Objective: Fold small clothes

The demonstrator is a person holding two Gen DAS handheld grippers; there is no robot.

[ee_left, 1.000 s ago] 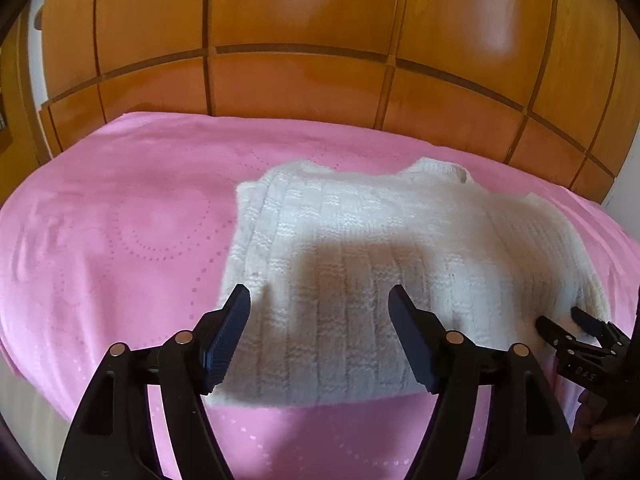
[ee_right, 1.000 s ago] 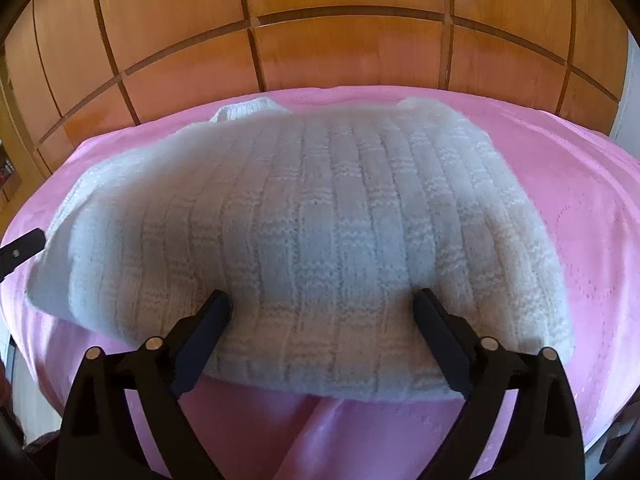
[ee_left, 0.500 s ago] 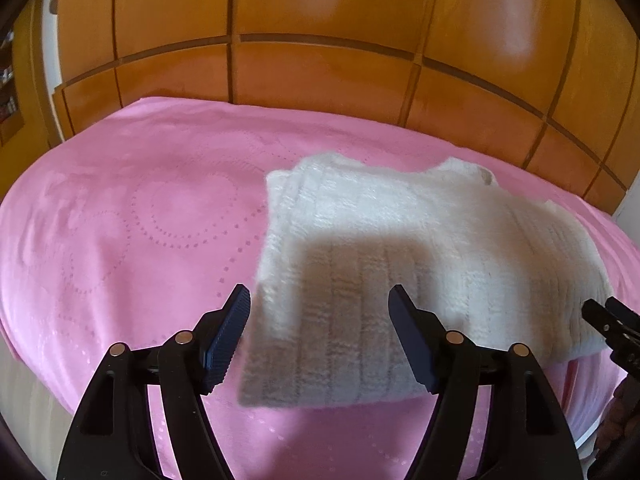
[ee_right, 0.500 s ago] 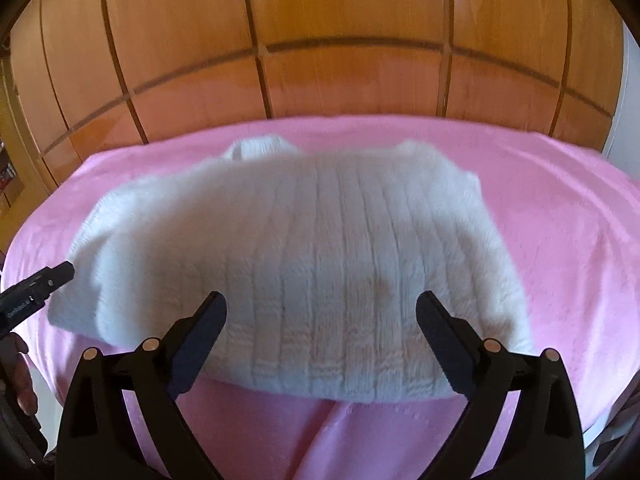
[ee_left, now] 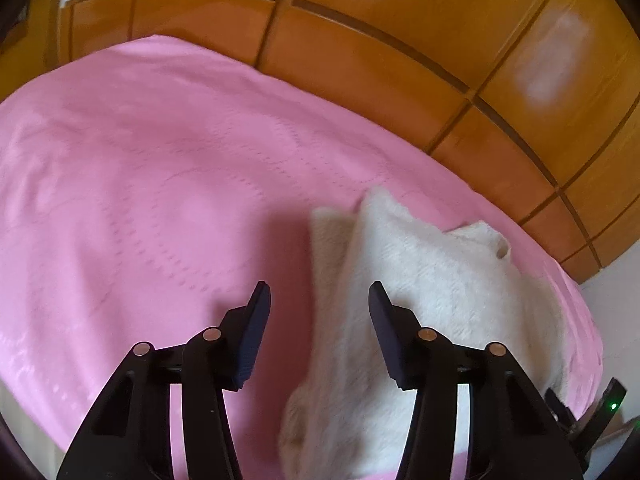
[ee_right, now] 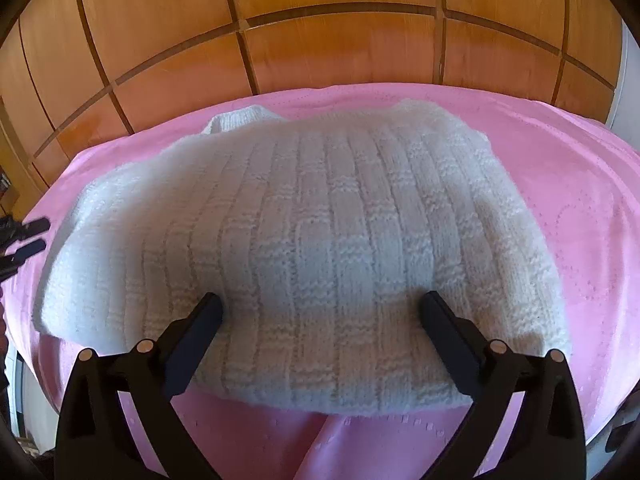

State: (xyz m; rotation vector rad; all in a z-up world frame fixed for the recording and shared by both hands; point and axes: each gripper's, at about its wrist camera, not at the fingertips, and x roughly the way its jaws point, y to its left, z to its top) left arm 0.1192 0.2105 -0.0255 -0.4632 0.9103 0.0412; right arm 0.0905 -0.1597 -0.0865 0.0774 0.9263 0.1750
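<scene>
A folded white knitted sweater (ee_right: 312,240) lies on the pink bedspread (ee_right: 580,208). In the left wrist view the sweater (ee_left: 432,304) sits to the right, with its left edge between my left fingers. My left gripper (ee_left: 318,304) is open and empty, over that edge. My right gripper (ee_right: 320,312) is open and empty, just above the sweater's near edge. The left gripper's fingertips (ee_right: 30,236) show at the far left of the right wrist view. Part of the right gripper shows at the lower right of the left wrist view (ee_left: 592,420).
A wooden panelled wall (ee_right: 320,40) stands behind the bed. The pink bedspread (ee_left: 140,180) stretches wide to the left of the sweater. The bed's front edge runs just below both grippers.
My left gripper has swung left and turned, so the sweater now sits to the right of its view. My right gripper has moved closer to the sweater's near edge.
</scene>
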